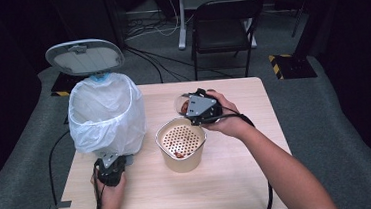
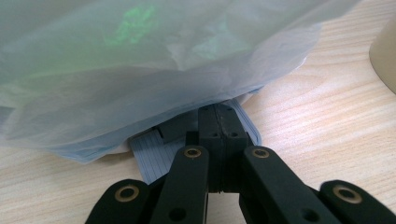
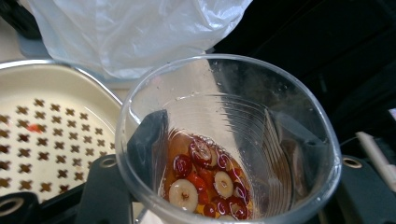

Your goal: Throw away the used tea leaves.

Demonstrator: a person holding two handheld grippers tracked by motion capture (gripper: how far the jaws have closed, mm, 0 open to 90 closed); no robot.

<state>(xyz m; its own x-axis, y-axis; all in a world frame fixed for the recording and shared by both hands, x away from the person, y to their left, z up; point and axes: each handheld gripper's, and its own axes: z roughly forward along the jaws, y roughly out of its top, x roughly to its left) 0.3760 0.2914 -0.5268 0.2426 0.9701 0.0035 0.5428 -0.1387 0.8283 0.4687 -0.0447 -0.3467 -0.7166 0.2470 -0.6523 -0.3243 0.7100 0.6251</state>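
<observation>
My right gripper (image 1: 200,109) is shut on a clear plastic cup (image 1: 183,104), held tipped above the table beside a beige pot with a perforated strainer insert (image 1: 183,162). In the right gripper view the cup (image 3: 224,107) holds red dates and pale slices in amber liquid (image 3: 205,179), and both fingers (image 3: 147,144) show through its wall. The strainer (image 3: 46,135) lies to the left, with a few red bits on it. My left gripper (image 1: 112,163) is shut, its tips (image 2: 219,114) resting on the blue-grey pedal (image 2: 152,156) of a bin lined with a white bag (image 1: 106,110). The bin's lid (image 1: 84,57) stands raised.
The wooden table (image 1: 219,182) has bare room in front of the pot and at the right. A black folding chair (image 1: 222,26) stands beyond the far edge. Cables trail over the grey floor on the left (image 1: 52,160).
</observation>
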